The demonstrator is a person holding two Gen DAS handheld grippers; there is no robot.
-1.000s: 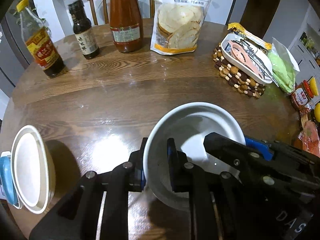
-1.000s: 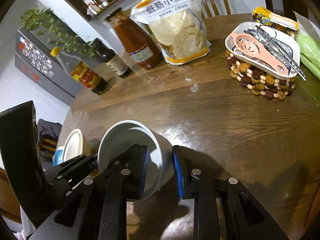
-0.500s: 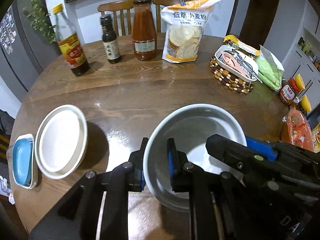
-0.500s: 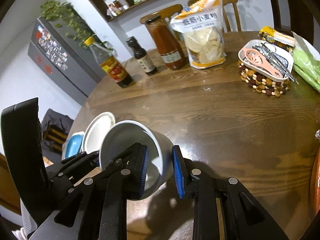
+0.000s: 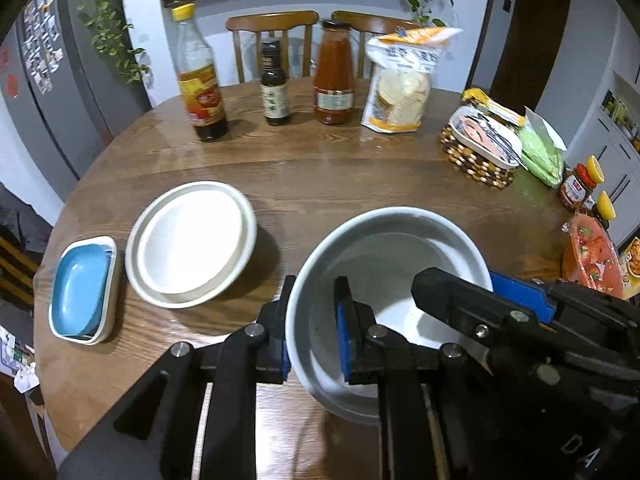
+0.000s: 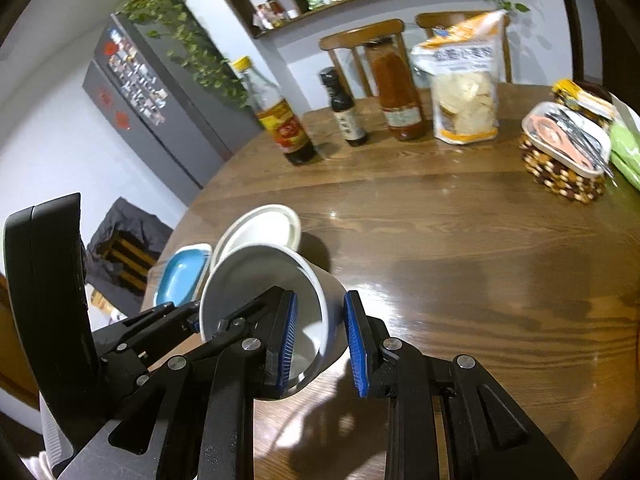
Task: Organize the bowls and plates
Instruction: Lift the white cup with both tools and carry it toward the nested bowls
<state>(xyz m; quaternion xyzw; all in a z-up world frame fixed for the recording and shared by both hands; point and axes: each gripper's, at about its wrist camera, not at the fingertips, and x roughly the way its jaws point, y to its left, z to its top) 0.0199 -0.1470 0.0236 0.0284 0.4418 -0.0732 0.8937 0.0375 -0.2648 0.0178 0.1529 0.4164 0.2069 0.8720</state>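
1. My left gripper [image 5: 312,330] is clamped on the near rim of the white bowl [image 5: 394,254], 1 finger inside, 1 outside.
2. My right gripper [image 6: 319,336] pinches the opposite rim of that bowl.
3. The bowl hangs tilted above the round wooden table [image 5: 340,184].
4. The stacked white plates [image 5: 190,242] sit to its left, beside the blue dish [image 5: 82,284].

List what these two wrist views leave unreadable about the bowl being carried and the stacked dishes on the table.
- White bowl, left wrist view: its near rim and underside are hidden behind the left gripper and right gripper.
- Stacked plates: how many cannot be told; only rims show.
- Blue dish, right wrist view: partly covered by the bowl and the left gripper's fingers.
- Bottle labels, both views: too blurred to read.
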